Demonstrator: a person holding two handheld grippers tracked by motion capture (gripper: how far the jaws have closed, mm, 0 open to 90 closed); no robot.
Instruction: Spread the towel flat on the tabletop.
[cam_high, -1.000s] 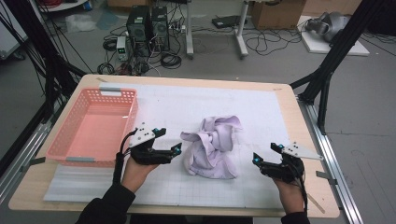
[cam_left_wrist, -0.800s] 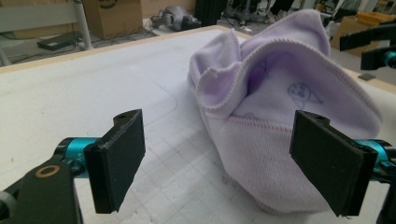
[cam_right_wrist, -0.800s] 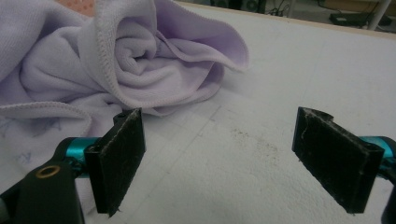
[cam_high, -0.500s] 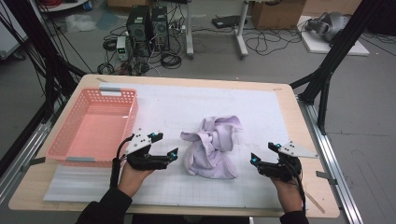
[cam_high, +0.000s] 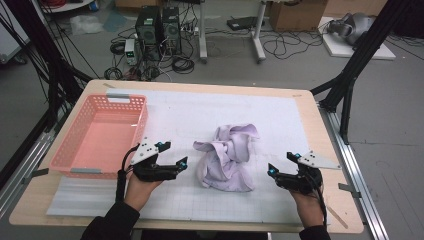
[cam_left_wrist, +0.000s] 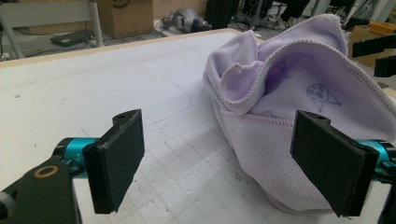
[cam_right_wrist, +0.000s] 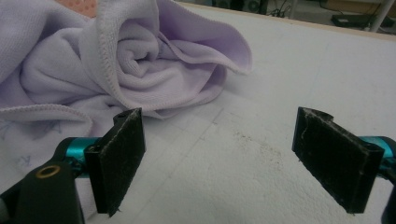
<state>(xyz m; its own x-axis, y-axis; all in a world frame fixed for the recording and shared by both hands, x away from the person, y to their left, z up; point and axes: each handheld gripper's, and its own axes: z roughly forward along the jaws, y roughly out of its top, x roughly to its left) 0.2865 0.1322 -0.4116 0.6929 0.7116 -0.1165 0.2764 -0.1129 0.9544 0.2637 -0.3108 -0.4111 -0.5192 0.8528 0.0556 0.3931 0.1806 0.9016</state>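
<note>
Where the high view looks down on the table (cam_high: 65, 200), a crumpled lilac towel (cam_high: 227, 157) lies near the middle of the white gridded mat (cam_high: 200, 107), between the two hand-held grippers. On the towel's left, the left gripper (cam_high: 175, 154) sits low over the mat with its jaws apart, pointing toward the cloth and just short of its edge. On the towel's right, the right gripper (cam_high: 281, 162) is also low over the mat, jaws apart, near the cloth but not touching it. A pink plastic basket (cam_high: 75, 162) stands at the table's left side, just beside the left gripper. Beyond the table, computer towers (cam_high: 157, 27) and cables lie on the floor.

Seen in the left gripper view, the left gripper (cam_left_wrist: 217, 168) has its two black jaws spread wide with nothing between them. The lilac towel (cam_left_wrist: 289, 93) rises in folds ahead and toward the right jaw, its stitched hem facing the camera and a faint printed drawing visible on it. The lower edge of the cloth lies close to the right jaw; whether they touch I cannot tell.

Along the right gripper view, the right gripper (cam_right_wrist: 217, 165) likewise has its jaws wide apart over the bare mat. The lilac towel (cam_right_wrist: 116, 60) sits ahead at the left, rolled and bunched, its nearest fold just behind the left jaw.
</note>
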